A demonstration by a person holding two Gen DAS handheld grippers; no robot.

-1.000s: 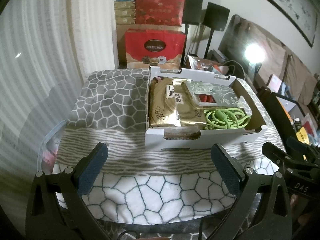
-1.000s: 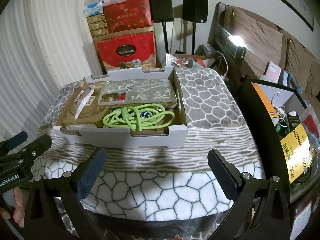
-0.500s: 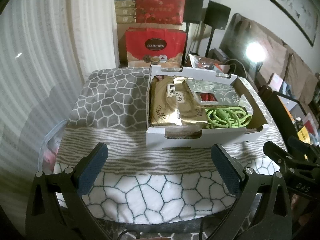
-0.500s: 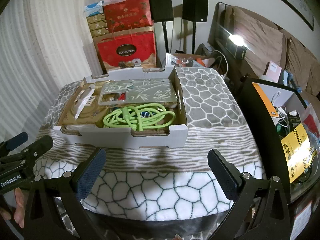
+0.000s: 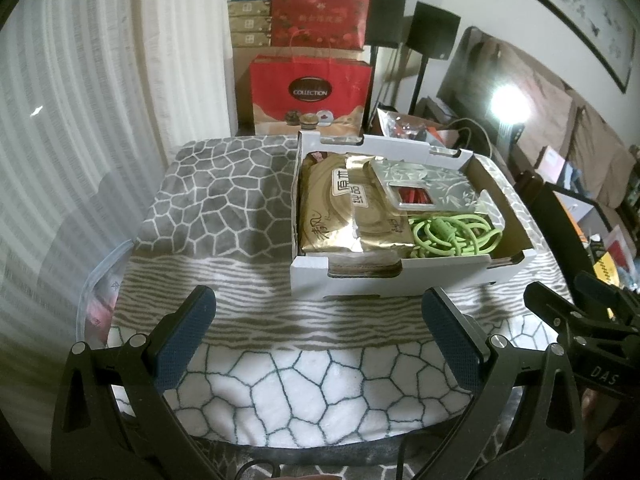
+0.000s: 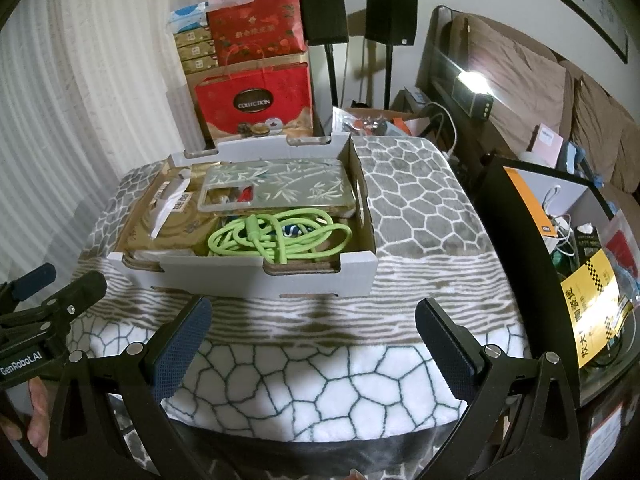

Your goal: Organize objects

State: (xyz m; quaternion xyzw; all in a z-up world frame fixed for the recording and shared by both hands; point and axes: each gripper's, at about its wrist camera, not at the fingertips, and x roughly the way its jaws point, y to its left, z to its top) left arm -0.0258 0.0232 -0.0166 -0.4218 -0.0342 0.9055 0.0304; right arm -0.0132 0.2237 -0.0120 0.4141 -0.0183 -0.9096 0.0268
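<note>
A white cardboard tray [image 5: 384,280] [image 6: 256,276] stands on the patterned blanket. It holds a gold tissue pack [image 5: 340,220] [image 6: 168,224], a bamboo-print phone case [image 5: 424,190] [image 6: 280,190] and a coiled green cable [image 5: 452,236] [image 6: 276,236]. My left gripper [image 5: 320,320] is open and empty, in front of the tray's near wall. My right gripper [image 6: 312,328] is open and empty, also short of the tray. Each gripper shows at the edge of the other's view.
The blanket-covered table [image 5: 224,200] [image 6: 416,200] has red gift bags and stacked boxes [image 5: 312,88] [image 6: 256,96] behind it. A clear bag [image 5: 100,300] hangs at the left edge. A dark shelf with clutter [image 6: 560,240] stands to the right.
Both views have shifted only slightly; the tray sits a touch lower in the left wrist view. Both grippers stay open and empty.
</note>
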